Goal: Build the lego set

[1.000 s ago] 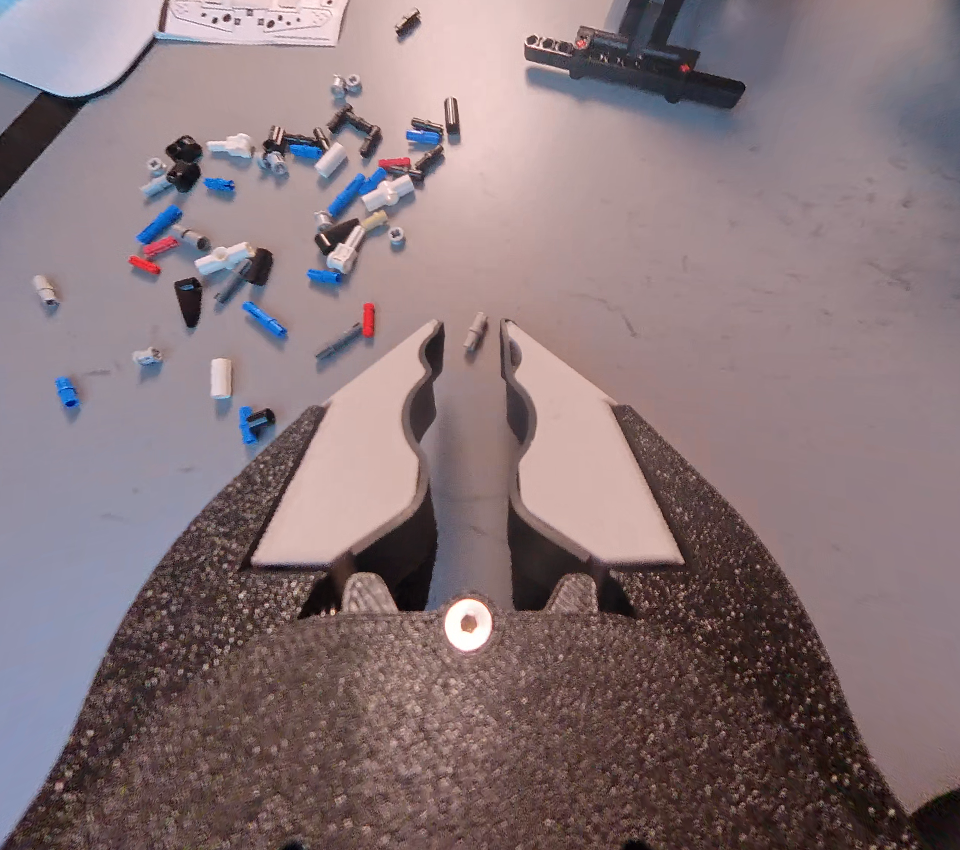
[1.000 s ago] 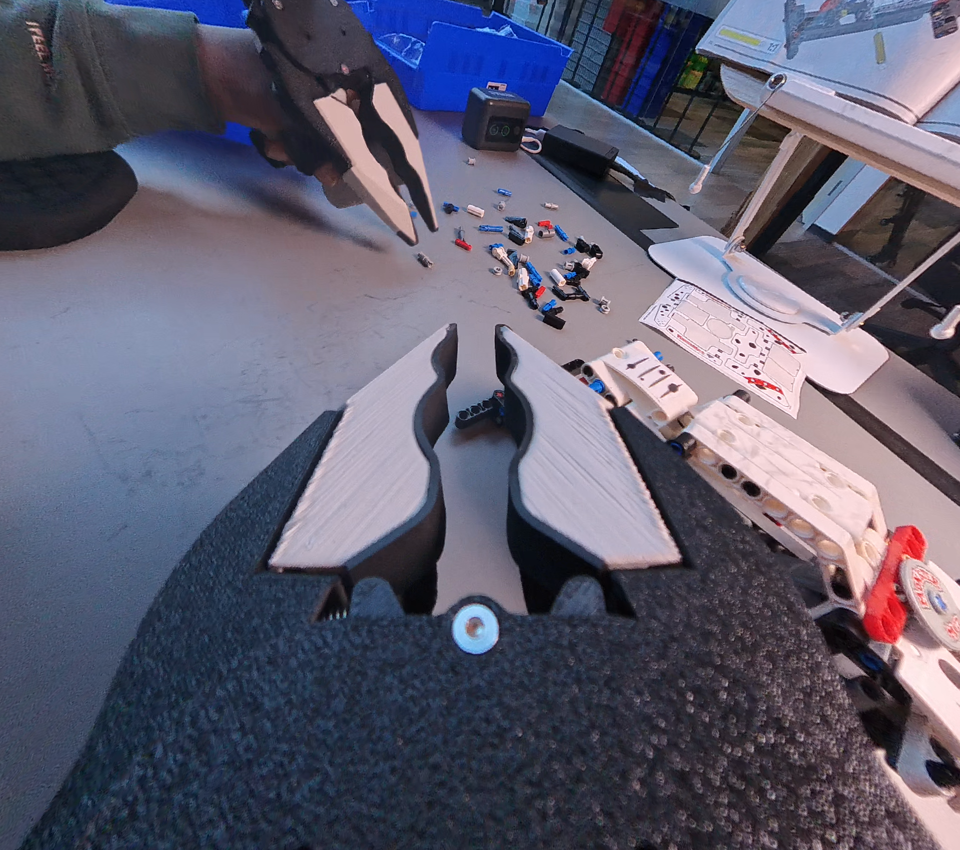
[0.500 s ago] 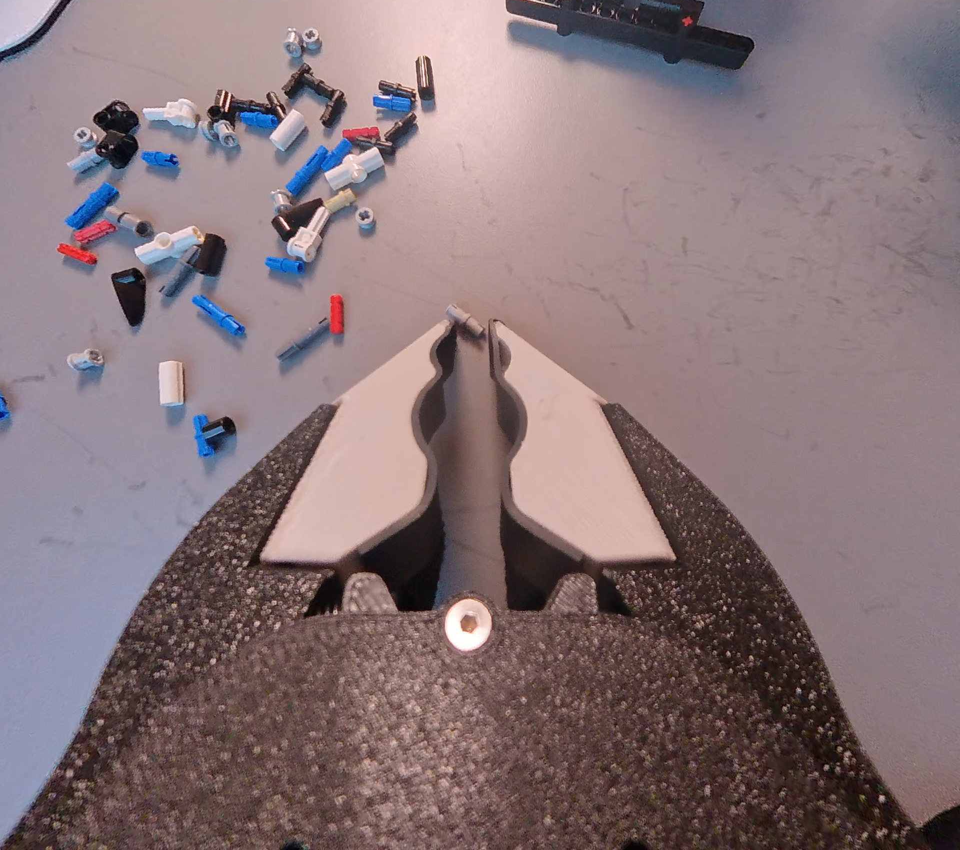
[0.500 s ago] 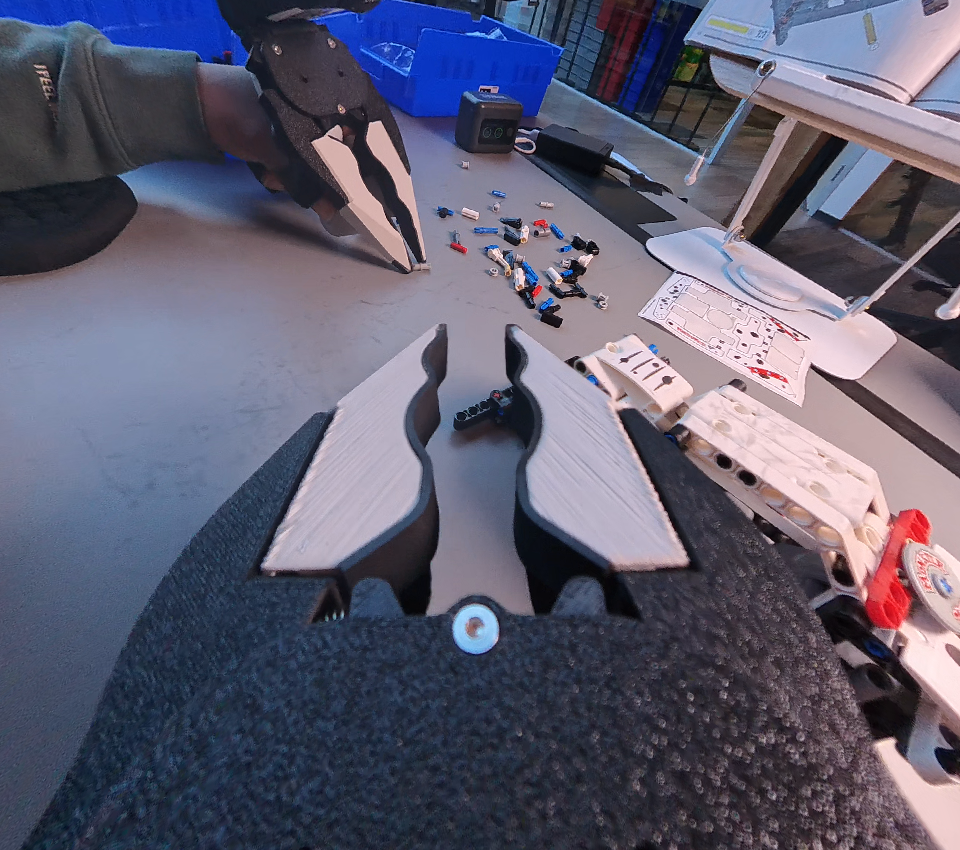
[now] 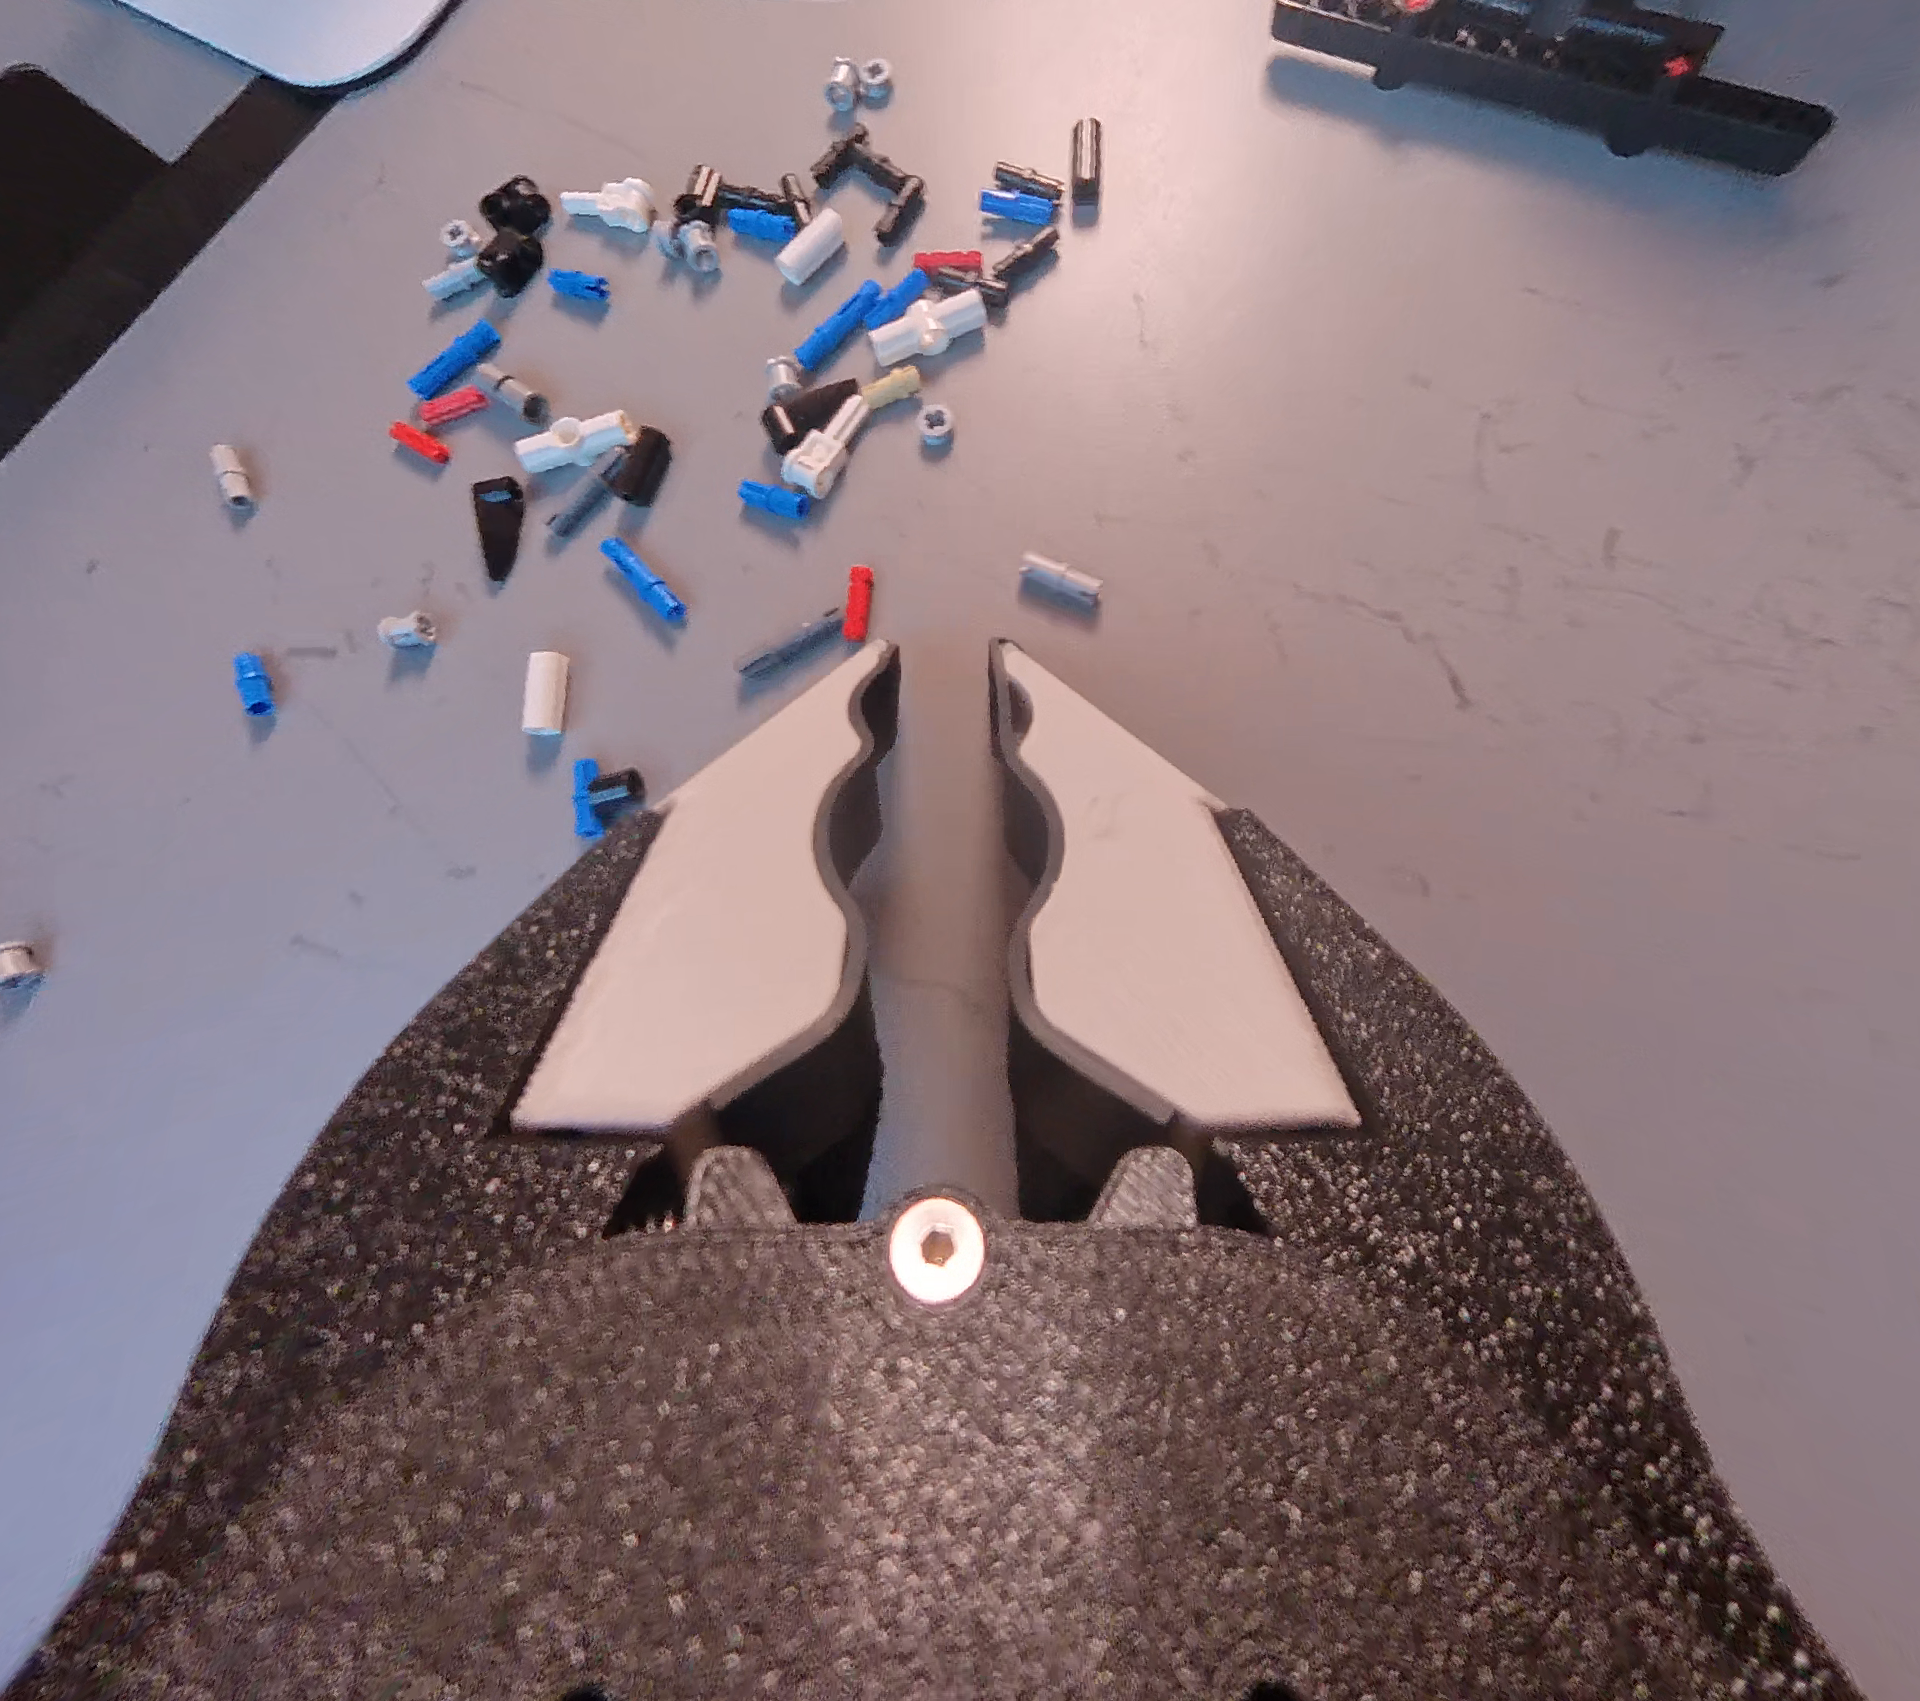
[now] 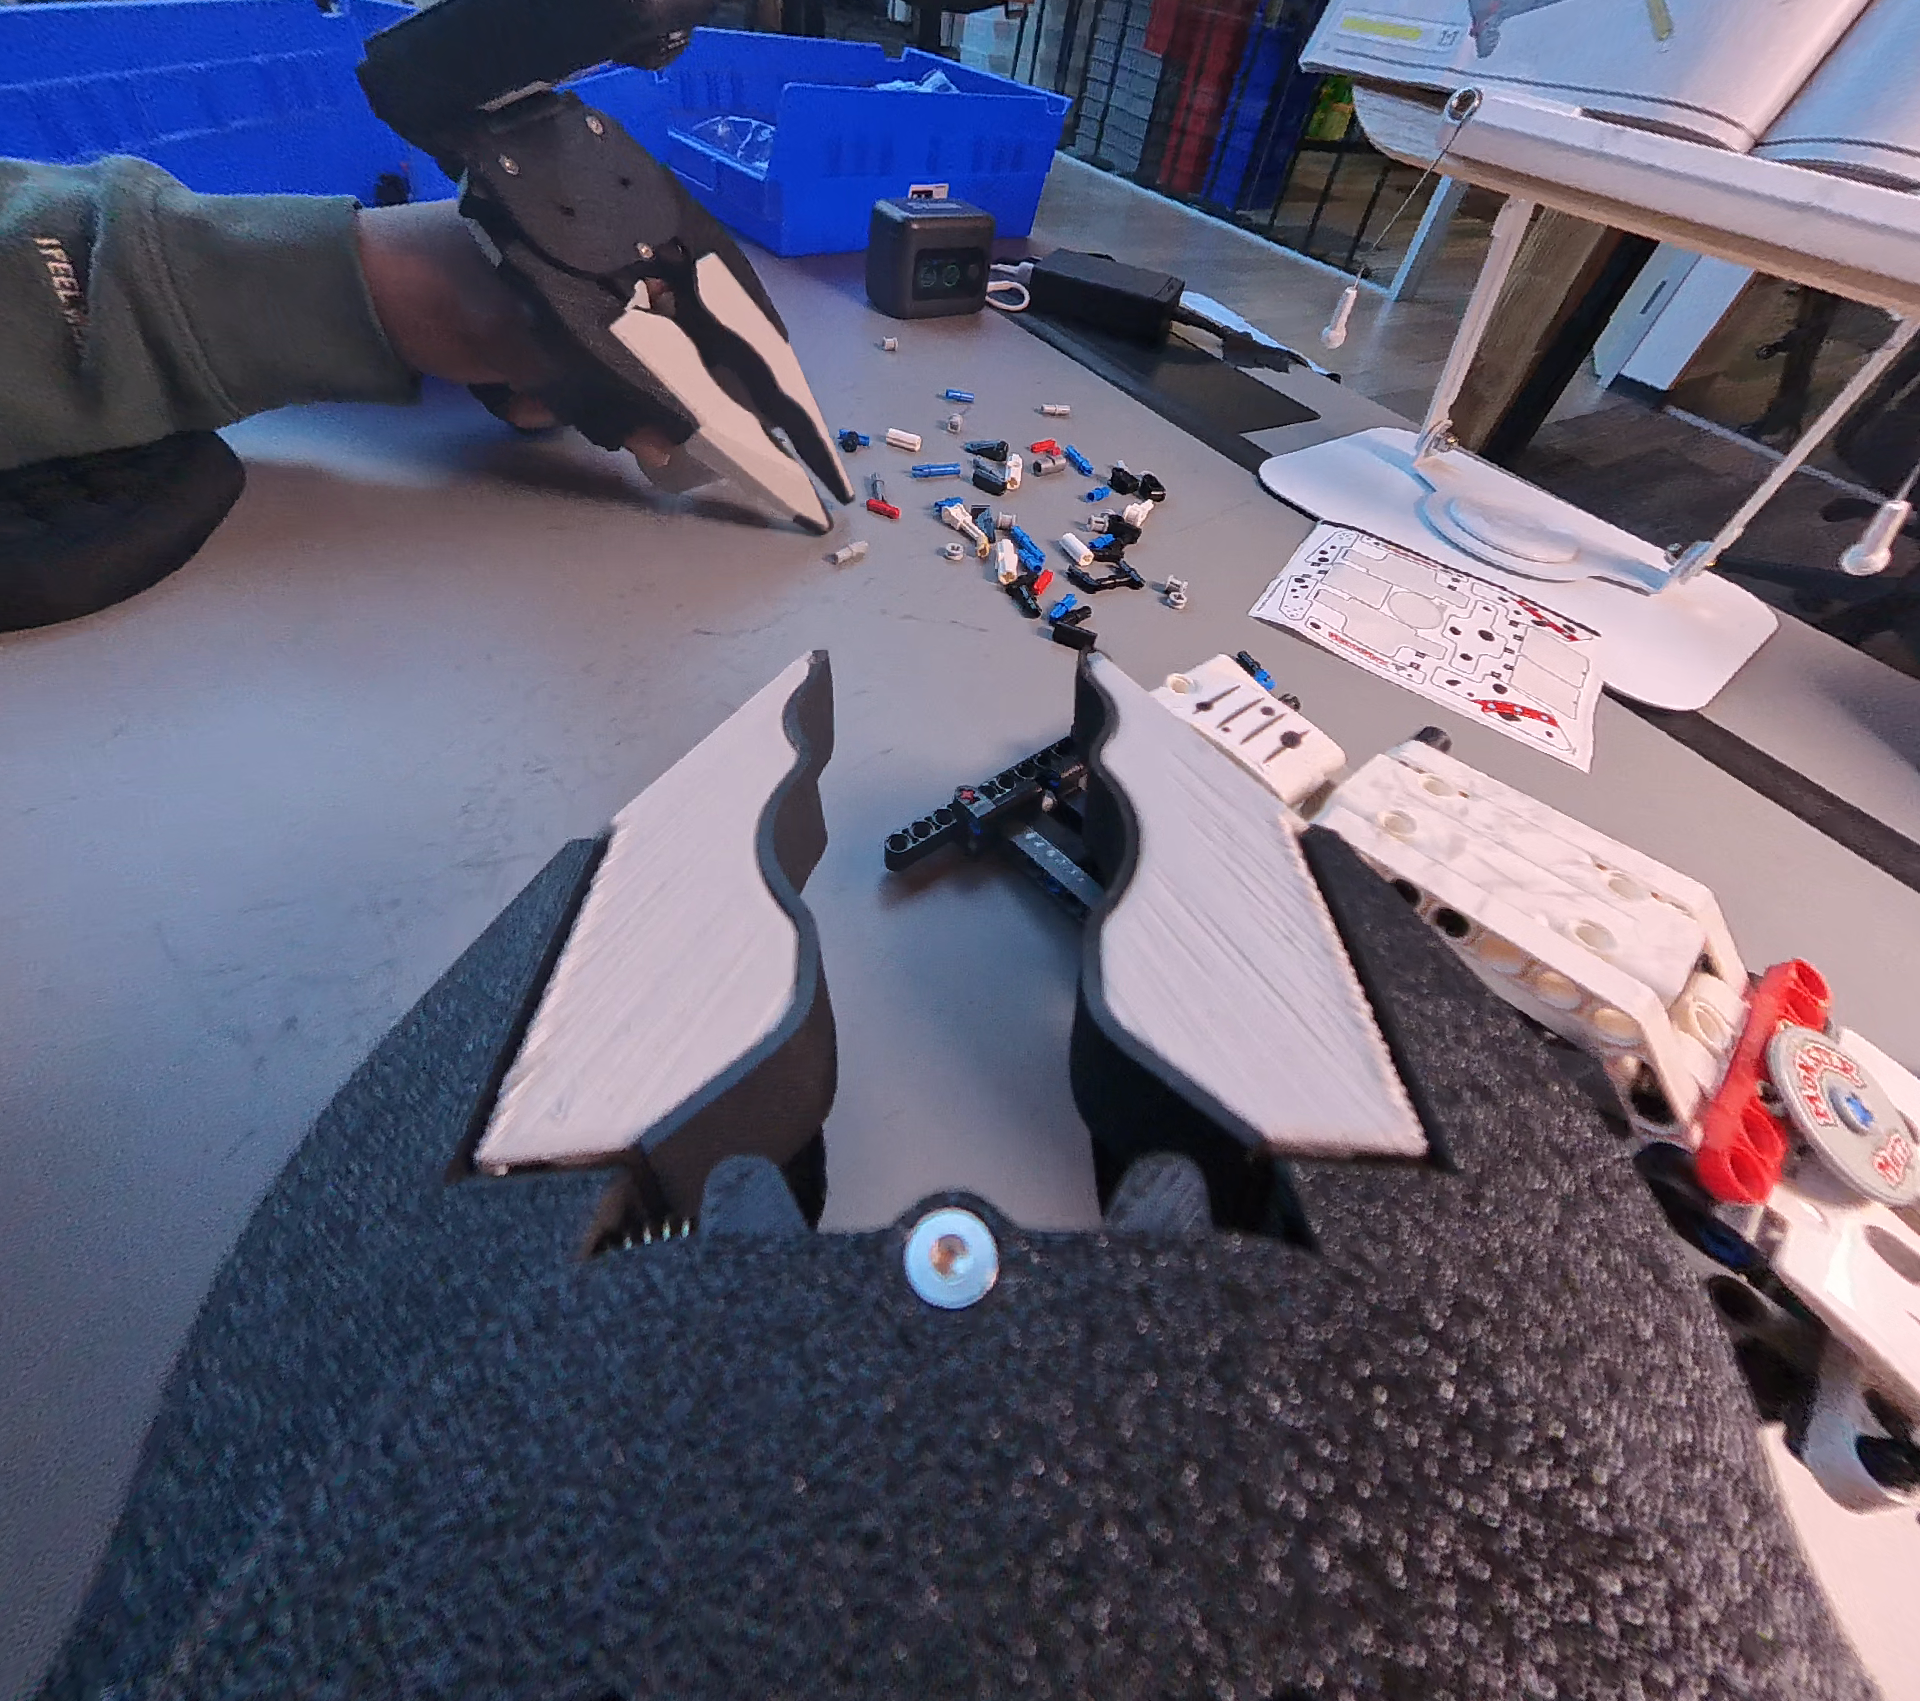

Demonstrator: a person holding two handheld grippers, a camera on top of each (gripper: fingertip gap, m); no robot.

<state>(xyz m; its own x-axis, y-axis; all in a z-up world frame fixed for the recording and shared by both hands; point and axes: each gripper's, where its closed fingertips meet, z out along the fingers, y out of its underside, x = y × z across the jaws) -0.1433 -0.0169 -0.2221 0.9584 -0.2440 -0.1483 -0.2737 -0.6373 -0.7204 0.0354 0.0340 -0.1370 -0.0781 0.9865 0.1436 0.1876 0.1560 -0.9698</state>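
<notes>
Left gripper (image 5: 943, 649), jaws narrowly parted and empty, sits just short of grey pin (image 5: 1059, 580), likely lining up a pinch; right gripper (image 6: 951, 664) gapes wide beside black beam (image 6: 987, 810).

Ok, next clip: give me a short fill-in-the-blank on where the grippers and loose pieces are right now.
1. The left gripper is open and holds ____.
2. The small grey pin lies on the table just ____ the left gripper's fingertips.
3. Between the fingers of the right gripper shows a ____ beam assembly.
4. The sticker sheet lies flat beside the white base of the ____ stand.

Missing words: nothing; beyond; black; booklet
</notes>
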